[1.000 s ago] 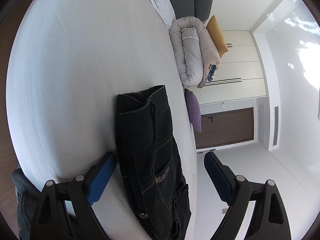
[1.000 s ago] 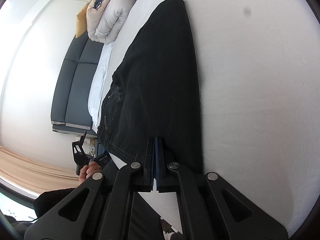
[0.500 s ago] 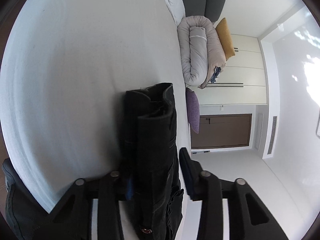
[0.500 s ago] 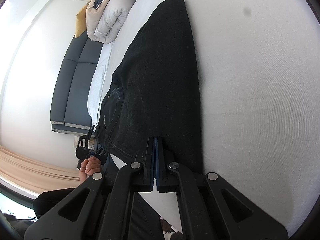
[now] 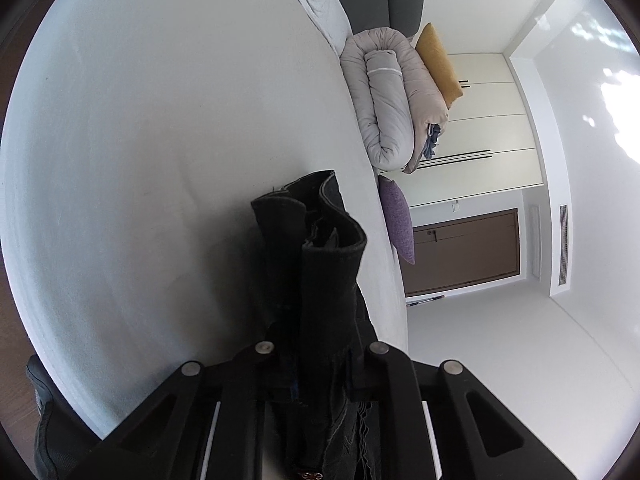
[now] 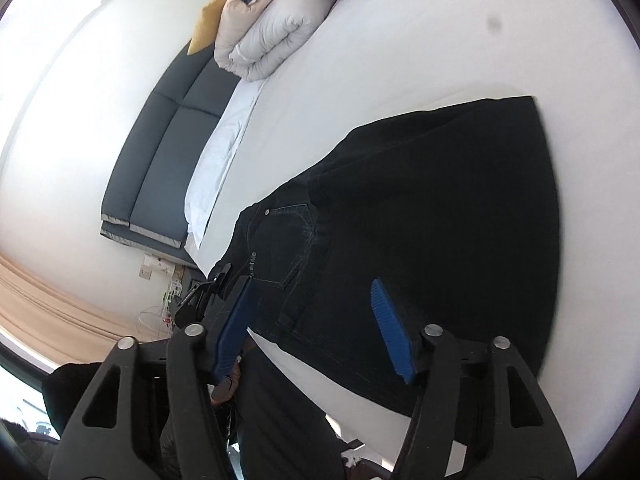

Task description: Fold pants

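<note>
Black pants (image 6: 432, 216) lie on the white bed (image 6: 420, 48), folded lengthwise, waist end at the near bed edge. My left gripper (image 5: 320, 364) is shut on the pants' waistband (image 5: 320, 272), which bunches up between its fingers. It also shows in the right wrist view (image 6: 216, 284), at the waist end. My right gripper (image 6: 316, 328) is open, its blue pads (image 6: 390, 332) spread above the pants, holding nothing.
A rolled grey duvet (image 5: 384, 104), a yellow pillow (image 5: 438, 64) and a purple pillow (image 5: 396, 216) lie at the far end of the bed. A dark headboard (image 6: 160, 152) stands beside the bed. A brown door (image 5: 464, 252) is beyond.
My left gripper closed on the pants' waistband. My right gripper let go of the pants, opened and pulled back above them.
</note>
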Demonstrator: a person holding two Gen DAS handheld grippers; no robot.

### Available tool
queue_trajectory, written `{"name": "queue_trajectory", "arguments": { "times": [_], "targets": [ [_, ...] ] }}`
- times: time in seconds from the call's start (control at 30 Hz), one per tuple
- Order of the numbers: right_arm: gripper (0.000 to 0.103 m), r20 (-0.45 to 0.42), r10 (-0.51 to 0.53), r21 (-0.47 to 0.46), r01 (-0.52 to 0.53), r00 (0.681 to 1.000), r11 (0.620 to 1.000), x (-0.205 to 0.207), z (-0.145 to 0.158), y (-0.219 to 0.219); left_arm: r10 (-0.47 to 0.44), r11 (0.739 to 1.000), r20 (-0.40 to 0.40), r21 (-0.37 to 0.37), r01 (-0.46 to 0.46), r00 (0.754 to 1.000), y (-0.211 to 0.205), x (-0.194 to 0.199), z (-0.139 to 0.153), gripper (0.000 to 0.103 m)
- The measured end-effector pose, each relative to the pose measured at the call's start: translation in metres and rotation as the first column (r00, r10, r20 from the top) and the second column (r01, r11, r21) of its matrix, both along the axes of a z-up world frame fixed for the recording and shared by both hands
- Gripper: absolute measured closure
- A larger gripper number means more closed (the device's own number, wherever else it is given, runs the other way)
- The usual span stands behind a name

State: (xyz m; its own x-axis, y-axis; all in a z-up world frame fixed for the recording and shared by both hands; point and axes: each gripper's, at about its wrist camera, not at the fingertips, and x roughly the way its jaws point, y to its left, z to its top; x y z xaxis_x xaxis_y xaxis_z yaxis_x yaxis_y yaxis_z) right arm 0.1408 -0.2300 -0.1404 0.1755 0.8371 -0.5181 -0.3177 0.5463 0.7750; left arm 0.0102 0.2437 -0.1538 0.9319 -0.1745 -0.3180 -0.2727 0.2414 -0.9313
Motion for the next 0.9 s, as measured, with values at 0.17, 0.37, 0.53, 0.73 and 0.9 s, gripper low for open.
{"name": "queue_trajectory", "arguments": {
  "times": [0.17,0.37,0.53,0.73,0.9],
  "targets": [
    [0.088,-0.059,0.126,-0.056,-0.13,0.99,0.99,0.035,-0.014,0.083,-0.004,0.998,-0.007,0.06,0.005,1.0,-0.004,0.003,0.007,0.088],
    [0.088,-0.141,0.154,-0.051,-0.163,0.978,0.985,0.061,-0.038,0.138,-0.025,0.985,-0.014,0.17,0.027,1.0,-0.014,0.006,0.021,0.088],
    [0.103,-0.261,0.075,-0.118,-0.109,0.962,0.987,0.073,-0.077,0.141,-0.027,0.981,0.004,0.192,0.026,1.0,-0.015,0.005,0.024,0.089],
    [0.103,-0.278,0.009,-0.07,-0.03,0.96,0.997,0.071,-0.088,0.118,-0.03,0.974,0.008,0.225,0.027,1.0,-0.019,0.003,0.028,0.089],
    [0.103,-0.219,-0.007,-0.118,-0.019,0.976,0.993,0.069,-0.09,0.118,-0.053,0.937,-0.013,0.346,0.054,0.998,-0.034,0.008,0.048,0.089]
  ]
}}
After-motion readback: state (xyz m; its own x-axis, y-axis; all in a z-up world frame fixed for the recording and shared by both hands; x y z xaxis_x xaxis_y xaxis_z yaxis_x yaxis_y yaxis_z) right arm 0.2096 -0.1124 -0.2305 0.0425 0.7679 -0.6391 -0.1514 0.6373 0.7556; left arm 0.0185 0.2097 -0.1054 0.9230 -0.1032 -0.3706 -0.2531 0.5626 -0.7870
